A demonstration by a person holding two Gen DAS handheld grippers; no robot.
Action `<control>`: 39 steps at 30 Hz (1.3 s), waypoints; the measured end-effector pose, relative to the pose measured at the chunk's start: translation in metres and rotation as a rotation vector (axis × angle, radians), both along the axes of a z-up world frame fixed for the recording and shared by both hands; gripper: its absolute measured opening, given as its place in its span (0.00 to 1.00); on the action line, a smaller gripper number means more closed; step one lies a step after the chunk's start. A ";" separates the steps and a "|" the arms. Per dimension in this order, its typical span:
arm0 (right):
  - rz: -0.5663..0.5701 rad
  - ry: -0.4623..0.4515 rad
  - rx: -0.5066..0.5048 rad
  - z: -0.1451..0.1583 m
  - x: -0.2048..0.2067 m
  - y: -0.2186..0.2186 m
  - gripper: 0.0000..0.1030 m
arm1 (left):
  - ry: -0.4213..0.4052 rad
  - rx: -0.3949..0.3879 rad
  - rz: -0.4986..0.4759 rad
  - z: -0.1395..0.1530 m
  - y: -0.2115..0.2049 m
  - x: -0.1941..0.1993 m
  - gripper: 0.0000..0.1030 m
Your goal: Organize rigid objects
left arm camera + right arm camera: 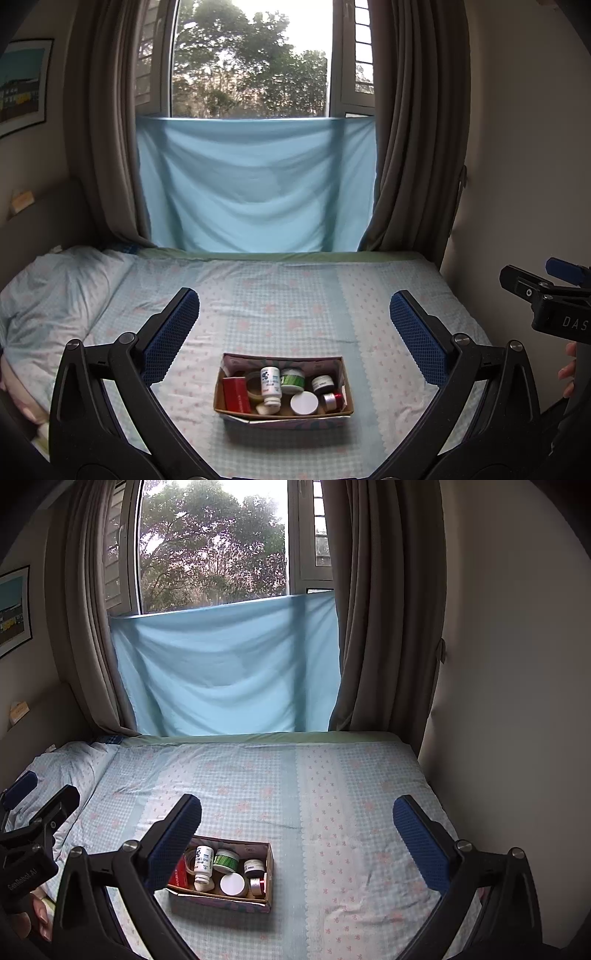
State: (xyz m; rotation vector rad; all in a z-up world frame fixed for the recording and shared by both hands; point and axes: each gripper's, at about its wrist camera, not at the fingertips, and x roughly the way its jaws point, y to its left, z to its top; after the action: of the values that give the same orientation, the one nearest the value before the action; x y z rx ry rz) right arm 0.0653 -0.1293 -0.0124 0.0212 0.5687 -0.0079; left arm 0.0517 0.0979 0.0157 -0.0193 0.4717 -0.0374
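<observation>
Hovering over the bed [295, 295]: left gripper [294, 314] and right gripper [297, 821] both spread wide, holding nothing. Box [283, 417] of jars and a white bottle [270, 384] (lying flat) sits on the sheet.

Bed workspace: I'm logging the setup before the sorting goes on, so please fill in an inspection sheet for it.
Surface: bed with a blue checked floral sheet, lightly wrinkled.
Job's things: open cardboard box on the bed, holding a white bottle lying down, a green-label jar, a white-lid jar, a dark jar, a red-and-silver jar and a red box.
Clutter: nothing seen on the sheet outside the box.
Grippers: left gripper open, empty; right gripper open, empty; both above the bed.
Cables: nothing seen.
Surroundings: pillow at left, window, brown curtains, blue cloth, framed picture.
</observation>
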 end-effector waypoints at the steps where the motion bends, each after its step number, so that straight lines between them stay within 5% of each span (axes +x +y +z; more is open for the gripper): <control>1: -0.002 0.000 0.001 0.000 0.000 0.000 1.00 | 0.000 -0.001 -0.003 0.000 0.000 0.000 1.00; 22: -0.014 -0.016 0.011 0.002 -0.002 0.002 1.00 | 0.008 0.007 0.000 0.003 0.005 0.000 1.00; 39: -0.029 -0.025 -0.007 0.004 -0.003 0.011 1.00 | -0.113 0.062 0.046 0.009 0.005 -0.018 1.00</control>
State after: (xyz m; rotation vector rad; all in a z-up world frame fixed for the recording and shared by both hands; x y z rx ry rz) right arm 0.0623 -0.1182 -0.0083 0.0230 0.5433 -0.0380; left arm 0.0333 0.1024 0.0244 0.0328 0.3587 0.0216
